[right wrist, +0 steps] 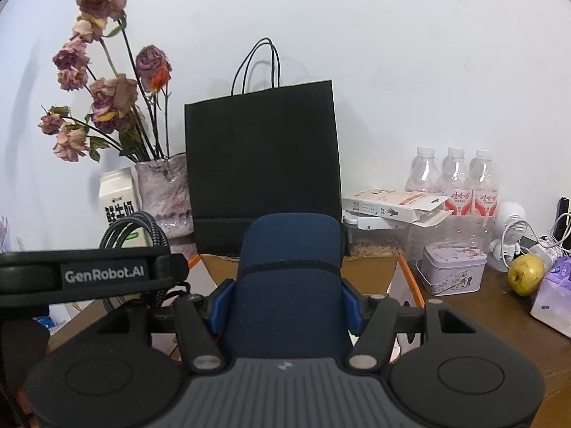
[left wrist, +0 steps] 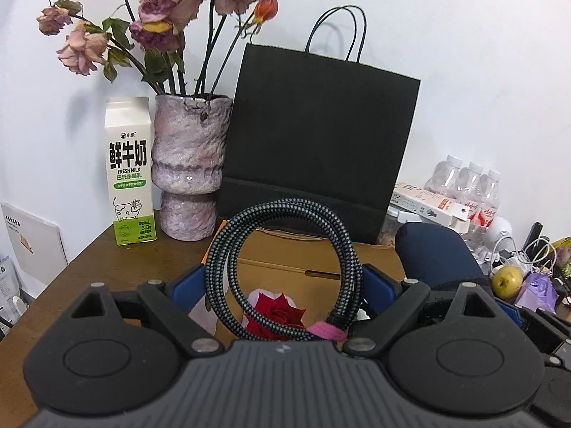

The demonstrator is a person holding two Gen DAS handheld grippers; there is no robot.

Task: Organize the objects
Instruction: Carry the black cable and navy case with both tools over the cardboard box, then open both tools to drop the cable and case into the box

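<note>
Black paper bag (left wrist: pixel 317 142): you have it straight ahead of both tools, upright against the white wall, handles up.
Wooden desk (left wrist: pixel 117 271): it runs under both your grippers and carries everything named below.
Cardboard box (left wrist: pixel 285 260): open, directly beneath and ahead of your left tool, in front of the bag; a red rose (left wrist: pixel 276 315) lies inside it, seen through the cable loop.
Vase (left wrist: pixel 189 167): ahead and to the left of your left tool, just beside the bag, holding dried roses (left wrist: pixel 160 18).
Milk carton (left wrist: pixel 129 171): upright, just left of the vase.
Blue pouch (right wrist: pixel 289 285): your right gripper (right wrist: pixel 288 306) is clamped on it, blue pads pressed against both its sides; it stands up between the fingers, over the box and in front of the bag.
Cable coil (left wrist: pixel 285 267): your left gripper (left wrist: pixel 283 287) grips this braided black-and-grey loop, the ring standing upright between the pads, a pink tie (left wrist: pixel 326 331) at its lower right. It hangs above the box.
Water bottles (right wrist: pixel 455 185): three, ahead and to the right of your right tool, against the wall.
Tin (right wrist: pixel 453 267): floral, lidded, right of the box, in front of the bottles.
Apple (right wrist: pixel 524 274): yellow-green, far right of your right tool, beside the tin.
</note>
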